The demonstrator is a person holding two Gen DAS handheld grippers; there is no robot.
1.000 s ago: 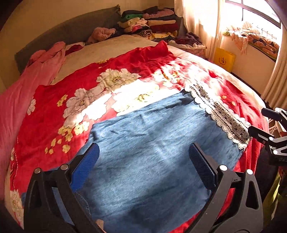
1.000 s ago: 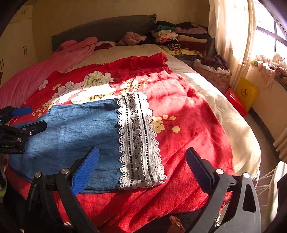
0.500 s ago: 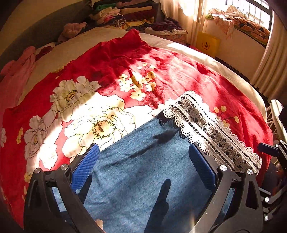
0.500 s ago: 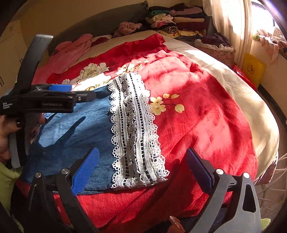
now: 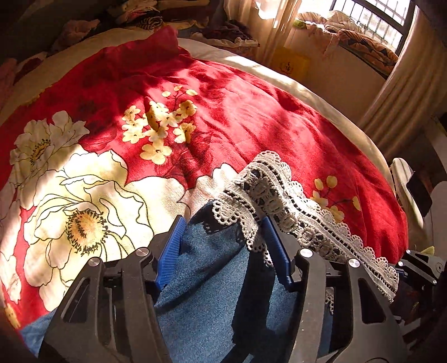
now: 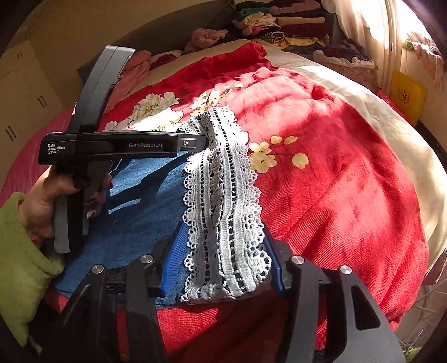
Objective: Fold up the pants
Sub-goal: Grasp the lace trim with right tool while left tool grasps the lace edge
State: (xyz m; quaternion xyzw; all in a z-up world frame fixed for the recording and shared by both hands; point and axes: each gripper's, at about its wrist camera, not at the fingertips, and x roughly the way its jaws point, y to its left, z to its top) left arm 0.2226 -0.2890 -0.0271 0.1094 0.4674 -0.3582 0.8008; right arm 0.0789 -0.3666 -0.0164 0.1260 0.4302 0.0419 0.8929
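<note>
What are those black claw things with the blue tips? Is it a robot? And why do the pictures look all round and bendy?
It's not a robot. A person holds a grabber tool in each hand, and each tool has a small camera that looks out along its two fingers. That lens bends the picture. One picture comes from the left gripper, the other from the right gripper. In the right one you can see the person's left hand squeezing the other tool's handle. On the bed lies a red flowery blanket, and on it blue denim pants with a white lace hem. Each gripper's blue fingers have closed in around an end of that hem, and the lace bunches between them. Folded clothes are stacked at the far end.
</note>
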